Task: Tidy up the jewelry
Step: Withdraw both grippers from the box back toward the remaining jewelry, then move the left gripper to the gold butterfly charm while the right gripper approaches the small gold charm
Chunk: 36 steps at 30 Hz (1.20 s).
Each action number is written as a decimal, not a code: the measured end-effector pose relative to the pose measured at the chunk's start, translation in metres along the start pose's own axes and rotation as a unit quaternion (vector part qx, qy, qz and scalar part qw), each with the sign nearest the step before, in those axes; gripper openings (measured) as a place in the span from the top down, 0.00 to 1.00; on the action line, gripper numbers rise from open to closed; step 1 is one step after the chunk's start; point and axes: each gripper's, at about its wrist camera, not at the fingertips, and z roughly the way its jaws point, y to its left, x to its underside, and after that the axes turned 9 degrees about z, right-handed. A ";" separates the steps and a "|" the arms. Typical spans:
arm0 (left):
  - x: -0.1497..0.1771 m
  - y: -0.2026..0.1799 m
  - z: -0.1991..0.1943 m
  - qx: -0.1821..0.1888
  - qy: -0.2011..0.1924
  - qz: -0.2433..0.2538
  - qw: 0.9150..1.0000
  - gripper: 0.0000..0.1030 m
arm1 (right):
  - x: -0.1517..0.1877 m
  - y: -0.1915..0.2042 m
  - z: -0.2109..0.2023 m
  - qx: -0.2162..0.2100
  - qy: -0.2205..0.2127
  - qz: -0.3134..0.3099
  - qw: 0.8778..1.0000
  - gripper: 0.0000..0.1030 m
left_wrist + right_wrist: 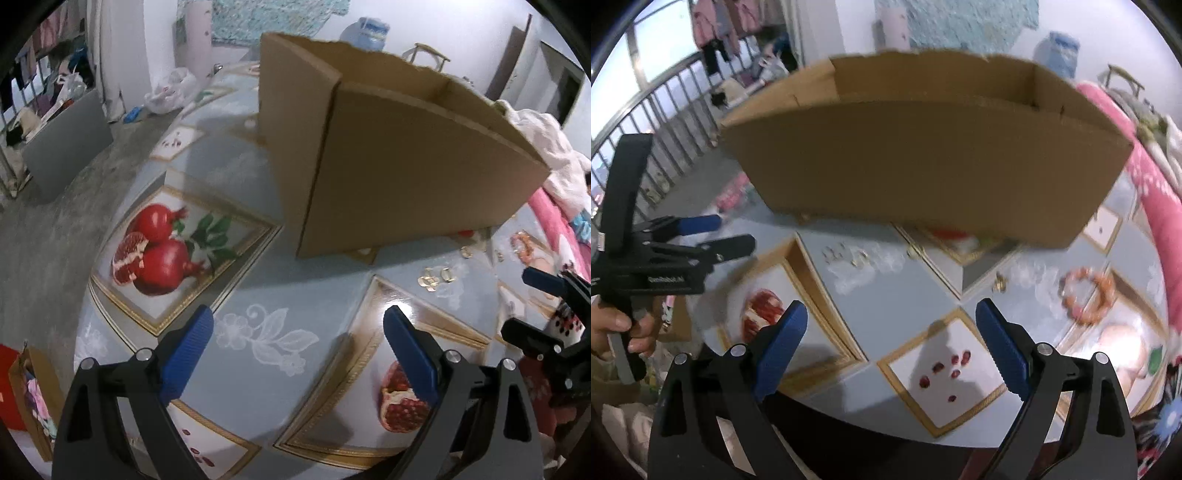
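Note:
An open cardboard box (399, 155) stands on the table (303, 288) with the pomegranate-print cloth; it also shows in the right wrist view (923, 162). Small gold rings (434, 277) lie in front of the box, and in the right wrist view (849, 256) too. An orange bead bracelet (1087, 291) lies at the right, also seen in the left wrist view (522, 245). My left gripper (299, 354) is open and empty above the cloth. My right gripper (892, 350) is open and empty near the table's front edge.
A pink blanket (1152, 184) lies along the table's right side. A smaller cardboard box (33, 398) with clothes sits on the floor at the left. A metal railing (665, 122) and hanging clothes are at the back left.

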 end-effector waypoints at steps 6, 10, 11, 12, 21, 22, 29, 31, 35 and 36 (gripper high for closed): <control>0.003 -0.006 0.009 -0.032 0.004 0.015 0.999 0.11 | 0.004 -0.006 0.010 0.021 0.019 0.011 1.000 0.14; 0.006 -0.013 0.012 -0.045 0.002 0.029 0.999 0.07 | 0.008 -0.005 0.014 0.045 0.018 0.002 0.999 0.12; 0.007 -0.013 0.013 -0.045 0.002 0.026 0.999 0.06 | 0.008 -0.004 0.015 0.048 0.017 0.000 0.999 0.11; 0.006 -0.013 0.013 -0.046 0.001 0.025 0.999 0.05 | 0.009 -0.003 0.015 0.051 0.017 -0.002 0.999 0.11; 0.007 -0.014 0.012 -0.049 -0.007 0.030 0.998 0.04 | 0.012 0.005 0.019 0.061 0.016 -0.003 0.998 0.08; 0.008 -0.014 0.011 -0.048 -0.007 0.031 0.998 0.04 | 0.012 0.006 0.019 0.062 0.016 -0.003 0.998 0.08; 0.006 -0.013 0.013 -0.045 0.000 0.033 0.998 0.04 | 0.012 0.009 0.021 0.063 0.008 0.002 0.998 0.08; 0.005 -0.013 0.013 -0.045 0.000 0.033 0.998 0.04 | 0.012 0.010 0.021 0.064 0.007 0.001 0.998 0.08; 0.005 -0.013 0.013 -0.045 -0.002 0.033 0.998 0.04 | 0.013 0.010 0.022 0.065 0.007 0.002 0.998 0.08; 0.005 -0.013 0.013 -0.045 -0.002 0.033 0.998 0.04 | 0.013 0.010 0.022 0.065 0.007 0.001 0.998 0.08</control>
